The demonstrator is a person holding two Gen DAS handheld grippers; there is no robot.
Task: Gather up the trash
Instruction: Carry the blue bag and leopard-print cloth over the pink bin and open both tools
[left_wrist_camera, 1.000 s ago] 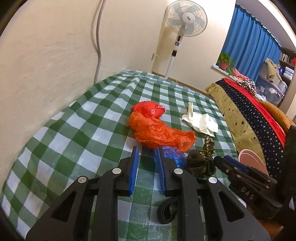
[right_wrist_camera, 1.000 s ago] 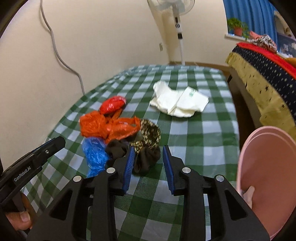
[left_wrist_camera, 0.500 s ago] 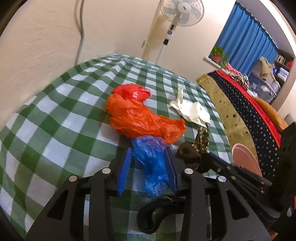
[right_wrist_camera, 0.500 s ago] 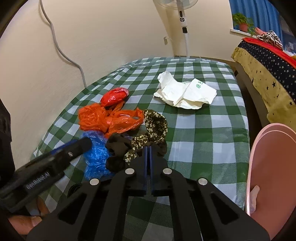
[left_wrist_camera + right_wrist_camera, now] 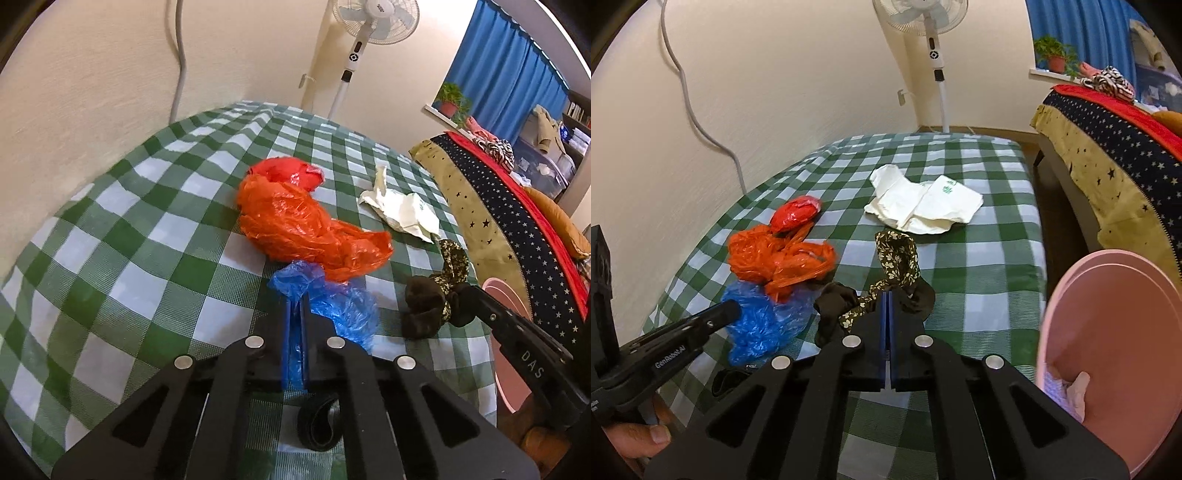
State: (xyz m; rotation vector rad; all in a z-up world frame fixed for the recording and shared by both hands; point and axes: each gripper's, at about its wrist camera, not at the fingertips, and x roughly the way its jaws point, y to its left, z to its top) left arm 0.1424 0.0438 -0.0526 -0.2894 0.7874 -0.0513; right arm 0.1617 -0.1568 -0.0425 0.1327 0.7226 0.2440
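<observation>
A: Where is the trash?

B: On the counter (image 5: 110, 229) with the green-and-white checked cloth, bunched at its near end. The left hand-held gripper (image 5: 294, 301) is pressed together on the crumpled blue plastic bag (image 5: 343, 310); a strip of it runs back between the blue pads (image 5: 286, 332), so the pinched part lies along the fingers, pointing away from the camera.

A: And the right one?

B: The right hand-held gripper (image 5: 888, 295) is clamped on the dark floral fabric scrap (image 5: 897, 258). Its long axis runs away from the gripper towards the far end of the counter, the patterned loop standing up beyond the tips, with brown cloth bunched on either side of them.

A: What else lies there?

B: An orange plastic bag (image 5: 306, 229) touching the blue one, stretched diagonally across the cloth, with a red plastic bag (image 5: 288, 171) at its far end. A flattened white plastic bag (image 5: 923, 206) lies apart, farther back. A pink bin (image 5: 1108, 362) stands just off the counter's right edge, and a black strap (image 5: 317, 424) lies under the left gripper.
</observation>
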